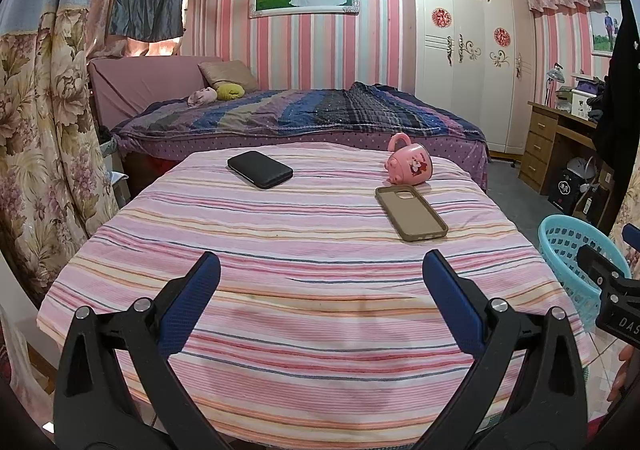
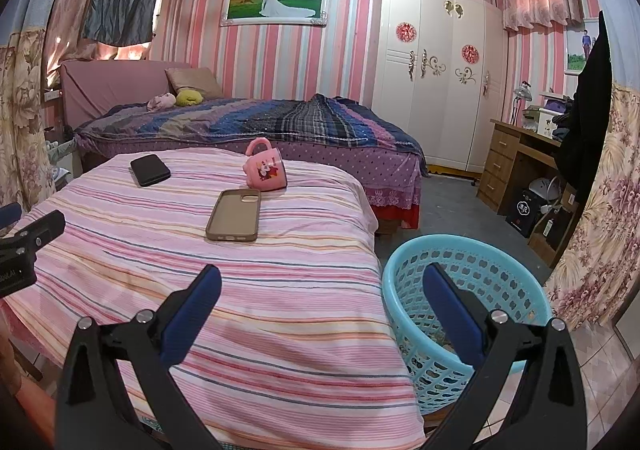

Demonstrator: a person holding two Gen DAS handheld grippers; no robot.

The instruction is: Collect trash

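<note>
On the pink striped cloth-covered counter [image 1: 320,290] lie a black rectangular phone [image 1: 260,169], a tan phone case [image 1: 411,213] and a tipped pink mug [image 1: 410,165]; both claws, left [image 1: 320,290] and right [image 2: 322,300], gape empty, right beside the turquoise plastic basket [image 2: 516,290]

Lying ahead of the left gripper's [image 1: 320,274] spread jaws on the striped cloth [image 1: 304,290]: phone [image 1: 260,169] far left, phone case [image 1: 411,212] to the right, mug [image 1: 409,164] tipped just beyond the case. Standing on the floor right of the cloth, under the right gripper's [image 2: 322,286] right jaw: basket [image 2: 464,314]. Stretching behind everything: bed [image 1: 304,118].
</note>
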